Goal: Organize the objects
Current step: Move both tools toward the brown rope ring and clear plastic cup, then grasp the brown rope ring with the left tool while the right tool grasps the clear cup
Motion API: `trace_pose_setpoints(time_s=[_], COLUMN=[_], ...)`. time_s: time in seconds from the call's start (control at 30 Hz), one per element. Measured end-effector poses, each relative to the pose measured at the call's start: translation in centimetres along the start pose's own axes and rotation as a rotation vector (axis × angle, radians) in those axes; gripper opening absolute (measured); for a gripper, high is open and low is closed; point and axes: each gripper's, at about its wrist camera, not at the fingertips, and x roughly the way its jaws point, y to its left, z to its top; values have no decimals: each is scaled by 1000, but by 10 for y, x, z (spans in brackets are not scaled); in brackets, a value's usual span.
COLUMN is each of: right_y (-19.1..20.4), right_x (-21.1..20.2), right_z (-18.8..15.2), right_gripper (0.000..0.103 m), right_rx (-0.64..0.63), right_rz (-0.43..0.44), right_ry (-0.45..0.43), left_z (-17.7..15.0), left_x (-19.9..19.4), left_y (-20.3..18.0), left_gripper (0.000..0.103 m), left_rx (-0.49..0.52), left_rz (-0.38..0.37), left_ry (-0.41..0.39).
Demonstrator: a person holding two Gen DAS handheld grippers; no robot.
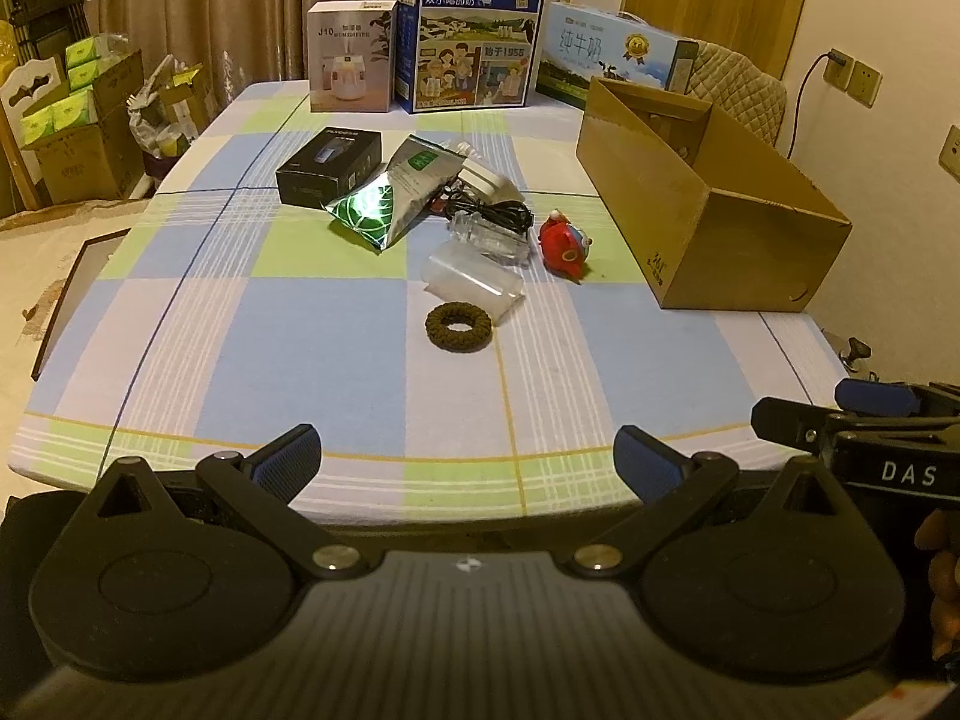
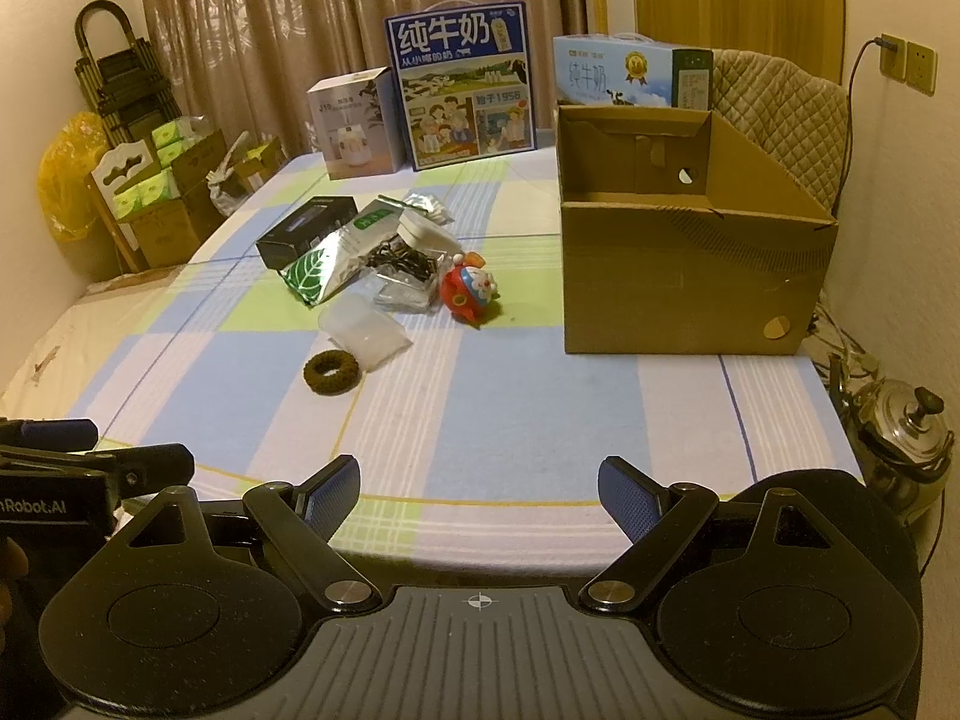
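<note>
A loose pile lies mid-table: a brown knitted ring point(image 1: 457, 326) point(image 2: 330, 371), a clear plastic cup on its side point(image 1: 474, 284) point(image 2: 366, 333), a red toy figure point(image 1: 564, 246) point(image 2: 468, 294), a silver-green foil pouch point(image 1: 384, 198) point(image 2: 336, 258), a black box point(image 1: 329, 165) point(image 2: 306, 230), a black cable with a white charger point(image 1: 489, 204) point(image 2: 408, 258). An open cardboard box point(image 1: 708, 204) point(image 2: 690, 276) stands to the right. My left gripper point(image 1: 468, 459) and right gripper point(image 2: 480, 492) hover open over the near table edge, holding nothing.
Two milk cartons point(image 1: 471, 36) point(image 2: 630, 69) and a humidifier box point(image 1: 351, 57) line the far edge of the checked tablecloth point(image 1: 300, 330). A metal kettle point(image 2: 906, 438) sits on the floor at the right. Stacked cartons point(image 1: 78, 120) crowd the left wall.
</note>
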Motion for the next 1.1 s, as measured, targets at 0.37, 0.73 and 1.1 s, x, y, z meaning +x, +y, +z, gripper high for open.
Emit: trace_pose_setpoints(time_s=[0.37, 0.73, 1.1], right_y=[-7, -6, -17], right_x=[38, 102, 152], right_z=[17, 43, 50], right_gripper=[84, 84, 72], right_rx=[-5, -67, -70], right_rz=[2, 65, 86], right_ry=[6, 28, 75], left_z=[25, 57, 64], left_x=[48, 126, 189], left_y=[28, 38, 22], left_gripper=[102, 95, 72], left_rx=[25, 211, 345], left_rz=[19, -53, -169], left_ry=[13, 24, 59])
